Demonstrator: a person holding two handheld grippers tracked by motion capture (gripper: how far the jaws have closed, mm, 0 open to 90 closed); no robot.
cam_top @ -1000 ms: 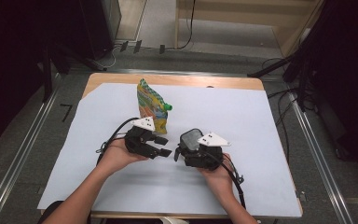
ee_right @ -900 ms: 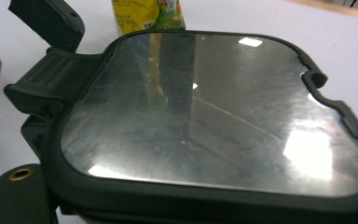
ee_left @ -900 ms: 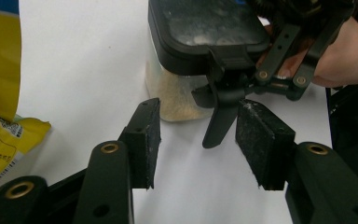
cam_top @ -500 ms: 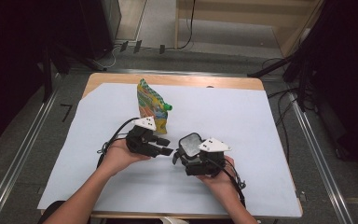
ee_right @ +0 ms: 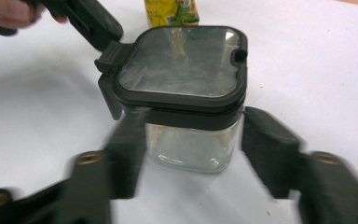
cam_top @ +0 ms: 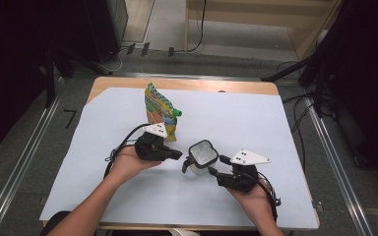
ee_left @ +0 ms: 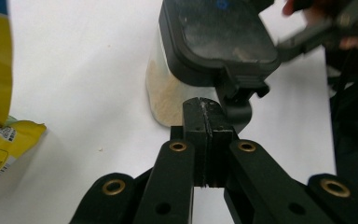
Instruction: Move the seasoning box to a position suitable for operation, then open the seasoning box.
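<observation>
In the lower right of the high view, nearest the camera, the right gripper (cam_top: 211, 169) points up-left at a small clear jar (cam_top: 202, 160) with a dark lid, which stands on the white sheet (cam_top: 285, 128) just right of the frame's centre. In the right gripper view its jaws stand either side of the jar's glass body, the left one close against the wall and the right one with a thin gap showing, so they are apart and not clamped. They have just been closing, with the jar between them.

Left of centre, the left gripper (cam_top: 177, 155) has its jaws pressed together; in the left gripper view the two pads meet with nothing between them, their tip right at the lid's latch (ee_left: 240, 100); whether it touches I cannot tell. These jaws have just been closing too.

Farther back, in the upper middle, a yellow patterned pouch (cam_top: 160, 110) stands on the sheet behind the left gripper.

Compared with a second ago, the right hand has shifted to the right and the jar's lid now faces the overhead camera more squarely. The pouch has not moved.
</observation>
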